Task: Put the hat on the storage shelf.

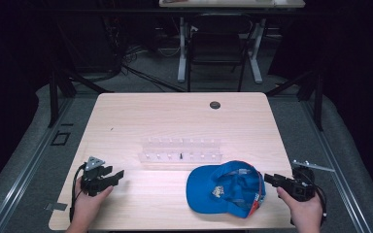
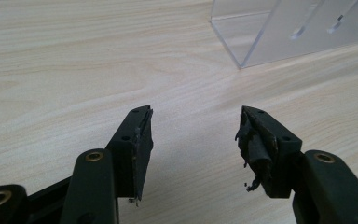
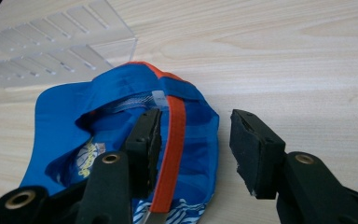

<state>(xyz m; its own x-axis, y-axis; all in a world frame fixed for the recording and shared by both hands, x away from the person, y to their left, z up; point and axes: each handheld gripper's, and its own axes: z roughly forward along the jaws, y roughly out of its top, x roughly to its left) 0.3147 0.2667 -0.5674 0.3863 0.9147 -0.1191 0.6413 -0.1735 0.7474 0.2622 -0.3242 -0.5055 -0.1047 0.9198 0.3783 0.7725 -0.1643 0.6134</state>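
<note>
Item 1: blue baseball cap (image 1: 223, 188). Lay on the wooden table (image 1: 175, 116), near edge, right of centre, just in front of the rack's right half. Crown side down, inside facing up; orange trim along the rim on the person's right. Printed pattern w/ yellow lettering seen inside in the right gripper view (image 3: 121, 140). An orange strap (image 3: 172, 154) ran across the back opening.

Item 2: right gripper (image 1: 270, 179). Held in the person's right hand (image 1: 303, 208) at the table's near right corner, pointing left at the cap's back edge. Jaws stood apart, not pressing on anything. In the right gripper view (image 3: 196, 154) one jaw lay over the cap's back edge beside the orange strap, the other over bare table; cap fabric & strap sat partly in the gap. Whether a pad touched the cloth: couldn't tell.

Item 3: left gripper (image 1: 118, 175). Held in the left hand (image 1: 88, 204) near the front left of the table, well apart from the cap, tips pointing right. Jaws spread wide, nothing between them but bare wood in the left gripper view (image 2: 195, 140). Pad on one jaw frayed, bits of black lining hanging loose.

Item 4: clear acrylic rack (image 1: 181, 149). Mid-table, long side across, two rows of small slots; one small dark piece (image 1: 180, 156) stood in the front row. Corner of it seen in the left gripper view (image 2: 279, 32).

Item 5: black round grommet (image 1: 215, 105), far side of the table top.
</note>
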